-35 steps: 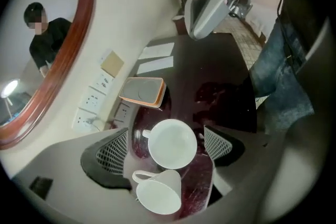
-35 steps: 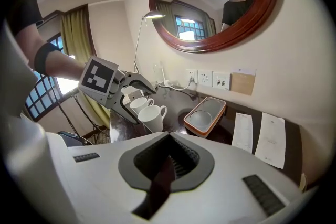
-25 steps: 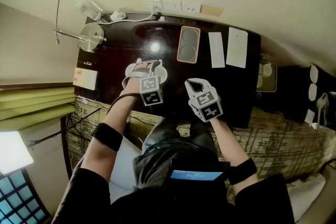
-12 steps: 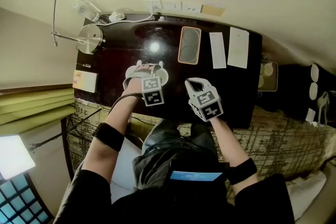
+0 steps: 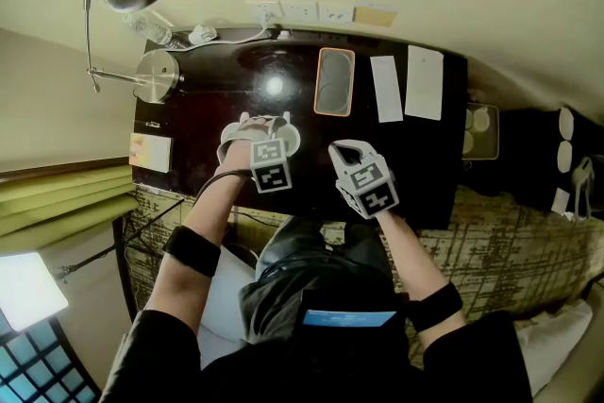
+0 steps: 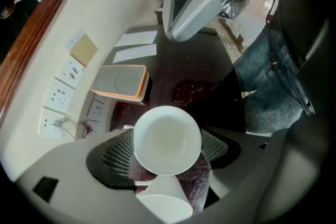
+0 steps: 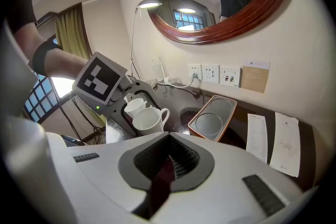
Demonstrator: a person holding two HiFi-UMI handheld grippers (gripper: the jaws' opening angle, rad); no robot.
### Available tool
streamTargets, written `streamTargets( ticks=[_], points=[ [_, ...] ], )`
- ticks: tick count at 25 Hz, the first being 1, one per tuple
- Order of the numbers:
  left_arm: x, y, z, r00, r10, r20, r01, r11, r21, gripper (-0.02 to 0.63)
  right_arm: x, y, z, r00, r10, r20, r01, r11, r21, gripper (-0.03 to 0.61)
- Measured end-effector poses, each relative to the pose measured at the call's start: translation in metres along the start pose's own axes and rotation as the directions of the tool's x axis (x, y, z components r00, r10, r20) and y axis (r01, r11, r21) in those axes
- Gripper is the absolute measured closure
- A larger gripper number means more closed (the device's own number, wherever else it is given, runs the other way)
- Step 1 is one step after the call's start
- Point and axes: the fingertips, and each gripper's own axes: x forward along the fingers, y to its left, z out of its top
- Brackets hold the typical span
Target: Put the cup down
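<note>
Dark table has an orange tray at 12 o'clock, two papers at 1, lamp at 10.

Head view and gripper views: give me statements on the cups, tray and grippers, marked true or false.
1. A cup stands between the left gripper's fingers. True; they have just been closing on it.
2. The right gripper holds a cup. False: its fingers are shut with nothing between them.
3. The tray holds the cup. False: the tray is empty; the cup is at the left gripper.
4. Two sheets lie right of the tray in the head view. True.
5. Only one cup is in sight. False: a second cup stands beside the first.
</note>
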Motion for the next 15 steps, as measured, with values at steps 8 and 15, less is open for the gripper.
streamTargets(
  ticks=[8, 15],
  points=[
    [-0.027, 0.049, 0.038, 0.997, 0.055, 0.049, -0.057, 0.998, 0.029, 0.227, -0.001, 0.001, 0.011, 0.999, 0.032, 0.010, -0.032, 0.998, -0.045, 0.578],
    [-0.040, 0.101, 0.068, 0.995, 0.073, 0.068, -0.078, 0.994, 0.073, 0.227, -0.007, -0.012, 0.027, 0.998, 0.031, 0.045, -0.030, 0.999, -0.033, 0.578]
  ],
)
